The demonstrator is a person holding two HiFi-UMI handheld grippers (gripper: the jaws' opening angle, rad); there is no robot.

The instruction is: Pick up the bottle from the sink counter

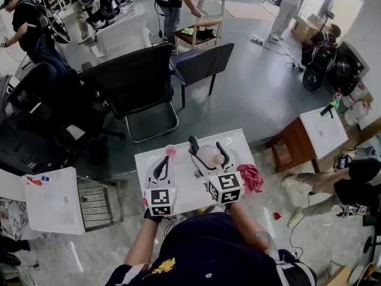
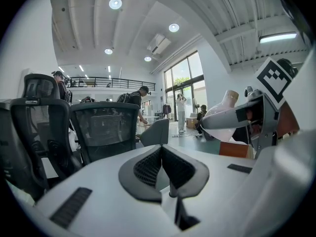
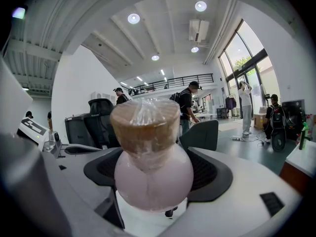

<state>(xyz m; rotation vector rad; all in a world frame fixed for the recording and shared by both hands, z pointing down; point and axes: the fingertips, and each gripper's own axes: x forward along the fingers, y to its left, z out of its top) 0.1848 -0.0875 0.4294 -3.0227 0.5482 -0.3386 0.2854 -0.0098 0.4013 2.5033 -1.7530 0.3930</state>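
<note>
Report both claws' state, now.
Left claw: closed, nothing in it.
Right claw: closed on the bottle.

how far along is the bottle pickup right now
The grasp looks done: the right gripper has its jaws shut on the pink bottle, which appears to be held up above the white counter. The left gripper is shut and empty. Little seems left beyond holding the bottle clear.
</note>
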